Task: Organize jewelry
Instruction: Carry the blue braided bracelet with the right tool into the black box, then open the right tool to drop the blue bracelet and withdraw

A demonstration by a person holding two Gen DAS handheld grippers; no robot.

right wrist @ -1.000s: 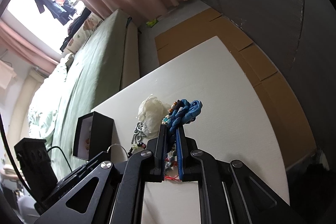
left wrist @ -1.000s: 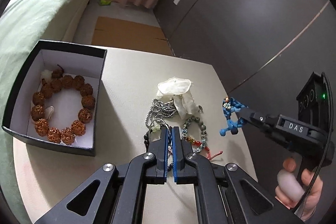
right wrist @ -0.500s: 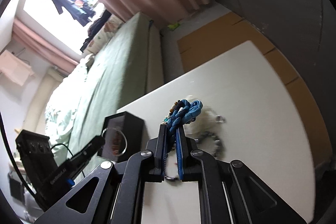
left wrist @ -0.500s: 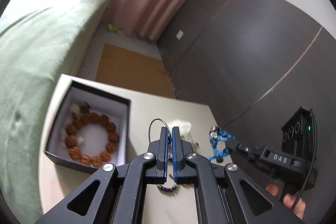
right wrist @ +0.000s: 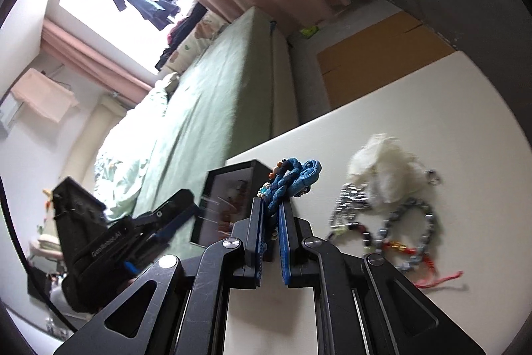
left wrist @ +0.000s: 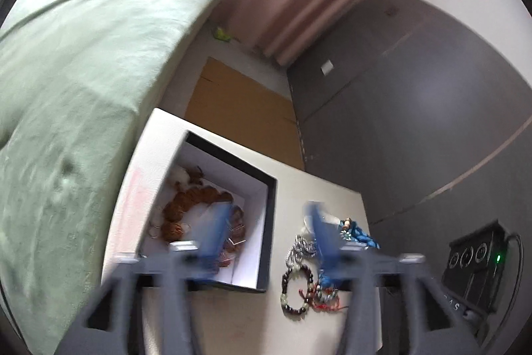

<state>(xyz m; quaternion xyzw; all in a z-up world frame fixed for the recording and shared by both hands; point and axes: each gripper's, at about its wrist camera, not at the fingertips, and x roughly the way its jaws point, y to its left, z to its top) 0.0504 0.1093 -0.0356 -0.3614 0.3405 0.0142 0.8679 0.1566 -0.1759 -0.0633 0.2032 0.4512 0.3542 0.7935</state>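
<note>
A black box (left wrist: 271, 222) with a white inside holds a brown bead bracelet (left wrist: 189, 205) and a thin wire hoop (left wrist: 234, 242). My left gripper (left wrist: 267, 232) hangs over the box's right side, blurred. Its jaws are opening wide with nothing pressed between them. The right wrist view shows that gripper (right wrist: 166, 218) beside the box (right wrist: 229, 188). My right gripper (right wrist: 271, 205) is shut on a blue braided bracelet (right wrist: 296, 178), held above the table near the box. The same bracelet (left wrist: 360, 233) shows behind my left gripper's right finger.
On the white table (right wrist: 432, 108) lie a white cloth pouch (right wrist: 382, 165), a silver chain (right wrist: 349, 205), a grey bead bracelet (right wrist: 412, 222) and a red cord (right wrist: 435, 278). A dark bead bracelet (left wrist: 296, 288) lies right of the box. A green bed (left wrist: 83, 72) runs along the left.
My left gripper swung left over the box and its jaws spread, letting the wire hoop go into the box. My right gripper carried the blue bracelet closer to the box.
</note>
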